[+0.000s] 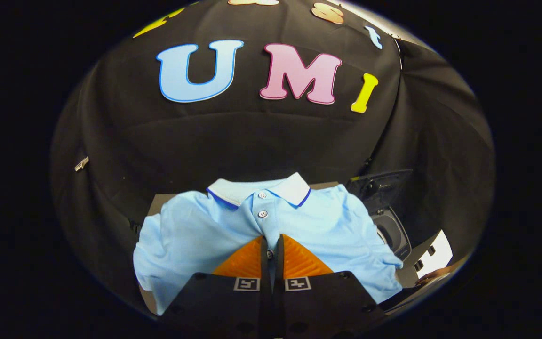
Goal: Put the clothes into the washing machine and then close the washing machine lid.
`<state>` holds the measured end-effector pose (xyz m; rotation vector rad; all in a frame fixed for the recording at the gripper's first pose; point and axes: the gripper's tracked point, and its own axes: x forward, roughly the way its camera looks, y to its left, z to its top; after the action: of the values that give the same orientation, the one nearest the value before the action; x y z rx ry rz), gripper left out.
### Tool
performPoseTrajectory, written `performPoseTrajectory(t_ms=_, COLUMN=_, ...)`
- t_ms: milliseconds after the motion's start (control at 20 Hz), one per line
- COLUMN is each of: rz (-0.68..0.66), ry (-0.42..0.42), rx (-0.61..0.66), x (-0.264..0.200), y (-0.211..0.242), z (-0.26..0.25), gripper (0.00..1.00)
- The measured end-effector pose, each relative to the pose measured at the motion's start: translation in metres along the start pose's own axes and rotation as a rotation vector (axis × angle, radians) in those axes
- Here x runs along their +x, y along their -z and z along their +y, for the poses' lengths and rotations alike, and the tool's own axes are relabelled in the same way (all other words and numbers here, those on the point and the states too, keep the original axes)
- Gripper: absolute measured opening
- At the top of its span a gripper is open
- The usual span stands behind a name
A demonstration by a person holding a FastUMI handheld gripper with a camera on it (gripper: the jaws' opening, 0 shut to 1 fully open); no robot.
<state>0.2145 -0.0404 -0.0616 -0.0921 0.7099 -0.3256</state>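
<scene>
Now I am pinching my gripper (271,245) nearly closed on the shirt (195,230) placket, lifting it gently toward the washing machine (391,226).

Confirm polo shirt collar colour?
White with a dark blue edge, on the light blue polo shirt; gripper view.

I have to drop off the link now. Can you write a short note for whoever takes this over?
Tool: its fingers are nearly together, pinching the front of the shirt below the buttons.
Shirt: light blue polo, spread on the table, collar away from the tool.
Washing machine: beyond the shirt's far sleeve, lid up.
Done: shirt gripped.
Left: lift it, drop it into the machine, close the lid.
</scene>
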Motion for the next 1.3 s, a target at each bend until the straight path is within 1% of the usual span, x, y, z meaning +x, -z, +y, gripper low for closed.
performPoseTrajectory(t_ms=150, rz=-0.08, ry=0.021, rx=0.002, x=-0.008, y=-0.04, z=-0.015, gripper=0.05)
performPoseTrajectory(t_ms=400, rz=-0.197, ry=0.083, rx=0.009, x=-0.026, y=-0.111, z=-0.05, gripper=0.05)
performPoseTrajectory(t_ms=550, rz=-0.265, ry=0.139, rx=0.017, x=-0.041, y=-0.149, z=-0.083, gripper=0.04)
performPoseTrajectory(t_ms=650, rz=-0.308, ry=0.187, rx=0.014, x=-0.049, y=-0.174, z=-0.112, gripper=0.04)
performPoseTrajectory(t_ms=750, rz=-0.33, ry=0.246, rx=-0.004, x=-0.049, y=-0.189, z=-0.144, gripper=0.04)
performPoseTrajectory(t_ms=1000, rz=-0.339, ry=0.358, rx=-0.031, x=-0.037, y=-0.203, z=-0.228, gripper=0.04)
performPoseTrajectory(t_ms=1150, rz=-0.325, ry=0.406, rx=-0.045, x=-0.022, y=-0.194, z=-0.284, gripper=0.04)
performPoseTrajectory(t_ms=1300, rz=-0.295, ry=0.429, rx=-0.045, x=-0.004, y=-0.183, z=-0.326, gripper=0.04)
